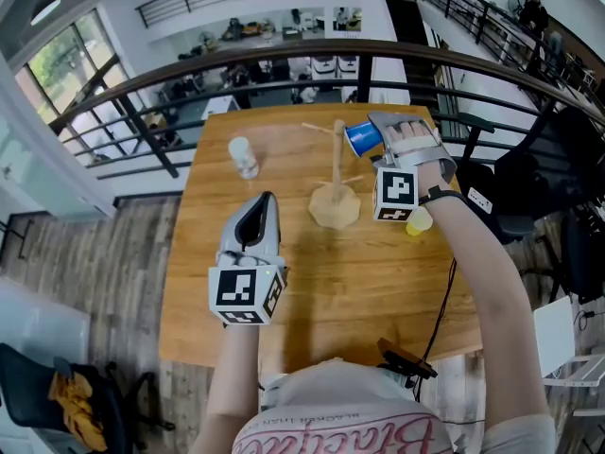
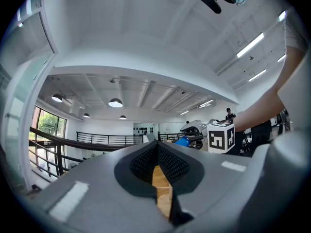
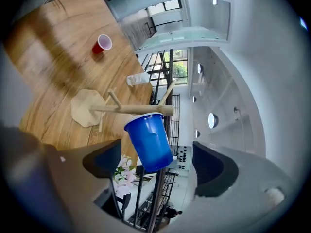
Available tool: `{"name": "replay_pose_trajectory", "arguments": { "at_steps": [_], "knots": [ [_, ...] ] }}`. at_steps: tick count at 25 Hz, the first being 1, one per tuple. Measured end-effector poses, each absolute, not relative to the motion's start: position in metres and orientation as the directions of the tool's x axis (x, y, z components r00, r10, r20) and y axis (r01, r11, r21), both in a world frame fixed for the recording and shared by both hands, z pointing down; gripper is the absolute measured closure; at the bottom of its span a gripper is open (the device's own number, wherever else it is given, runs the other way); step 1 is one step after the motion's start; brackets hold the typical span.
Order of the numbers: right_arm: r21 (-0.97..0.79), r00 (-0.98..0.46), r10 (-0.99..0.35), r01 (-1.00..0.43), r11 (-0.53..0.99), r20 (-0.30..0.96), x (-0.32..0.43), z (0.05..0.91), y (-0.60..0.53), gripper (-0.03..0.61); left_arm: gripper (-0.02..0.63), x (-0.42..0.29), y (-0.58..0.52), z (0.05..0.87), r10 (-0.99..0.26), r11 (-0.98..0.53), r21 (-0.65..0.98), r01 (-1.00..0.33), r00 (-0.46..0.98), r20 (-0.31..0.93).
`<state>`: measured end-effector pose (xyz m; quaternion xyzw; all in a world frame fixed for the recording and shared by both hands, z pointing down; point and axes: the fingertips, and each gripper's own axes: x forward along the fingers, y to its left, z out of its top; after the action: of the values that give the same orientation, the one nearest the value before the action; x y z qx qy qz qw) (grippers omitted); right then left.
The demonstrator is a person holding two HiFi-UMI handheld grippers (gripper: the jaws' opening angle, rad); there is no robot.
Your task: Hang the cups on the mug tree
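2 tools: right tool [image 3: 158, 165] gapes around the blue cup [image 3: 148, 142] against the mug tree [image 3: 131, 109]; left tool [image 2: 156, 154] closed together.

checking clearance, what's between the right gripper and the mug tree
Only the blue cup, rim at the mug tree, untouched between the open jaws of the right gripper; right gripper view.
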<state>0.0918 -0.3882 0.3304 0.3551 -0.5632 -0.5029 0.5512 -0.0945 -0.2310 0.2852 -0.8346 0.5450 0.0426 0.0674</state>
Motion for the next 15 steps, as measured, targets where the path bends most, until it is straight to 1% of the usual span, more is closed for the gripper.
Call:
{"name": "replay_pose_trajectory", "arguments": {
  "at_steps": [4,8,15],
  "knots": [
    [0.968,-0.152,-0.960,-0.052,0.245,0.234,0.101,0.320,-0.378,0.115,0.600,-0.091,-0.228,0.283,-0.899,-0.406,-0.071,-0.911,0.412,-0.152],
    [0.923,-0.175,-0.960,-0.283,0.261,0.218,0.108,0.312,-0.363,0.115,0.601,-0.087,-0.223,0.280,-0.894,-0.414,-0.076,-0.907,0.420,-0.157],
    [0.814,-0.207,-0.967,-0.530,0.239,0.149,0.123,0.299,-0.335,0.117,0.600,-0.078,-0.217,0.275,-0.886,-0.424,-0.071,-0.903,0.430,-0.171]
  ]
}}
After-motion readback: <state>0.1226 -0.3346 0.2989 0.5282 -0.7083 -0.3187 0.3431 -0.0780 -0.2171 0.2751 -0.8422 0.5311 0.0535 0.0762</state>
